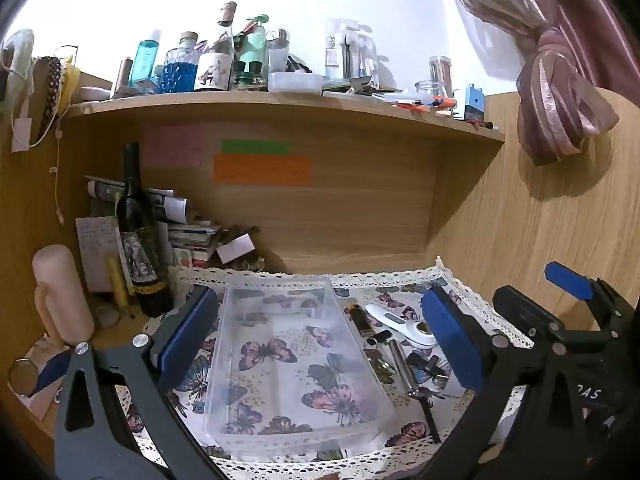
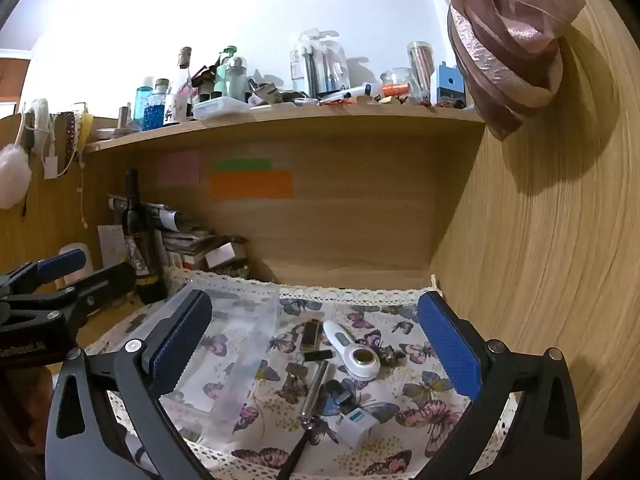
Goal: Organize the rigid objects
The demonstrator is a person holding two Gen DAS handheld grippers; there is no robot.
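Note:
A clear empty plastic bin (image 1: 296,356) lies on the butterfly cloth (image 1: 404,432); it also shows in the right wrist view (image 2: 240,344). Right of it lie small items: a white magnifier-like device (image 2: 354,350), a gold lighter (image 2: 310,334), a metal pen-like rod (image 2: 316,388), keys (image 2: 294,378), a small black block (image 2: 318,355) and a white-blue cube (image 2: 358,424). My left gripper (image 1: 320,340) is open above the bin. My right gripper (image 2: 316,348) is open above the small items.
A dark wine bottle (image 1: 140,240), stacked papers (image 1: 188,232) and a pink cylinder (image 1: 60,292) stand at the left. A cluttered shelf (image 1: 280,100) hangs above. A wooden side wall (image 2: 540,260) closes the right. A tied curtain (image 1: 560,92) hangs upper right.

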